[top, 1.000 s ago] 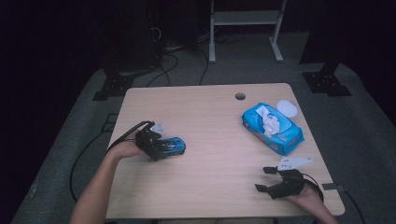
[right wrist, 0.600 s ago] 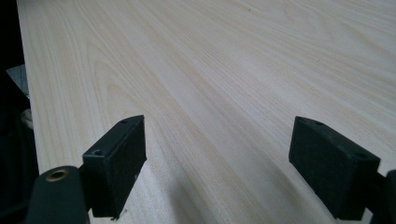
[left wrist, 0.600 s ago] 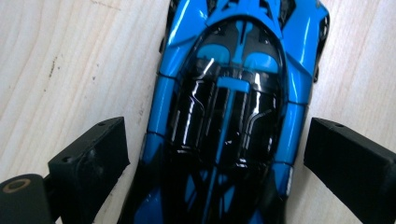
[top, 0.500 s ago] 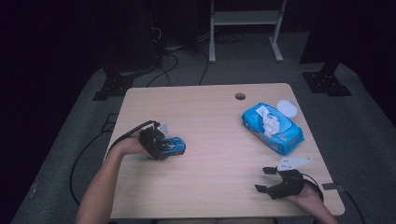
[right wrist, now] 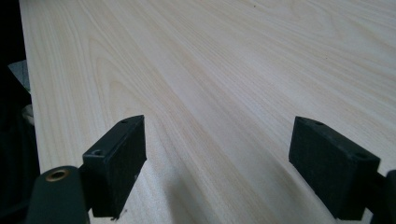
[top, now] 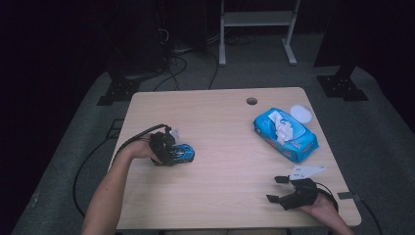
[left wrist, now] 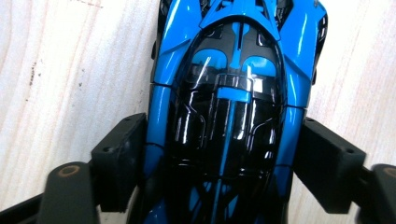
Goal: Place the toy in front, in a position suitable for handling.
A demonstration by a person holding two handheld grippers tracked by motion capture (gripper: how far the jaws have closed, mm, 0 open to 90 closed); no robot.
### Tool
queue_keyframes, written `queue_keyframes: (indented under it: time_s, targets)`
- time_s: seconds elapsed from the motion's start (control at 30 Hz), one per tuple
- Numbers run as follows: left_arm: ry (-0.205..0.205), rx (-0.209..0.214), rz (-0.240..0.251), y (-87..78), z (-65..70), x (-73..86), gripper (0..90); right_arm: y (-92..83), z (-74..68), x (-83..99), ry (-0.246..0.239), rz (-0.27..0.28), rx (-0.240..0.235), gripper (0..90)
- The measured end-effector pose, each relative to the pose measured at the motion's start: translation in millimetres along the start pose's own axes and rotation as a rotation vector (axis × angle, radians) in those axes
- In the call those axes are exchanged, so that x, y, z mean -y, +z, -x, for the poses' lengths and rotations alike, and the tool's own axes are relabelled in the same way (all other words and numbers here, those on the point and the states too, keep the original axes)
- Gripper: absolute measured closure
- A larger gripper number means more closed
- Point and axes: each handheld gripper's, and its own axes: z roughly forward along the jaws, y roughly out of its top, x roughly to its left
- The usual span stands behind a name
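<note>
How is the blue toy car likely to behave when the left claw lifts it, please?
The blue toy car looks rigid, so it should keep its shape. Its glossy shell may slip between the left claw pads. On wheels, it would probably roll if nudged.

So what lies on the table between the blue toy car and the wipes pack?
Nothing: in the high view the stretch of table between the blue toy car and the wipes pack is bare wood.

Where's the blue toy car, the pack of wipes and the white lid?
toy car (left wrist: 224, 116): left gripper view, black roof.
pack of wipes (top: 288, 137): high view, blue wrapper.
white lid (top: 300, 113): high view, middle.
</note>
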Motion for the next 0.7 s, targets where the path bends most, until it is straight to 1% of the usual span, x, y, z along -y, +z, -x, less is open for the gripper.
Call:
queue_keyframes:
  time_s: [0.1, 0.27, 0.4, 0.43, 0.5, 0.53, 0.63, 0.67, 0.7]
  targets:
    - [0.015, 0.007, -0.011, -0.1, -0.5, -1.6, 24.0, -0.5, 0.4, 0.2, 0.0, 0.002, 0.0, 18.1]
    - [0.029, 0.022, -0.012, -1.7, -1.3, -2.2, 25.3, 0.1, 1.4, 0.7, 0.0, -0.001, -0.002, 18.1]
    - [0.026, 0.021, -0.018, -2.0, -0.7, -2.3, 25.4, 0.8, 1.2, 0.6, 0.001, -0.004, -0.003, 18.1]
    - [0.029, 0.02, -0.015, -2.3, -0.7, -1.9, 25.9, 1.1, 1.5, 0.5, 0.0, -0.002, -0.002, 18.2]
    - [0.031, 0.024, 0.006, -5.6, -0.7, -1.6, 27.1, 1.3, 1.2, 0.4, 0.002, -0.004, -0.003, 18.1]
    - [0.024, 0.026, 0.011, -7.1, -1.0, -1.6, 27.1, 1.3, 1.2, 0.4, 0.002, -0.004, -0.003, 18.1]
    - [0.029, 0.021, -0.008, -5.3, -0.1, -1.1, 27.1, 2.0, 0.8, 0.5, 0.001, -0.008, -0.005, 18.1]
    - [0.028, 0.021, -0.006, -5.0, -0.2, -0.4, 27.1, 2.1, 0.6, 0.3, 0.001, -0.008, -0.005, 18.2]
    - [0.017, 0.03, 0.005, -6.1, -1.1, 0.5, 27.1, 2.1, 0.5, 0.2, 0.0, -0.008, -0.006, 18.1]
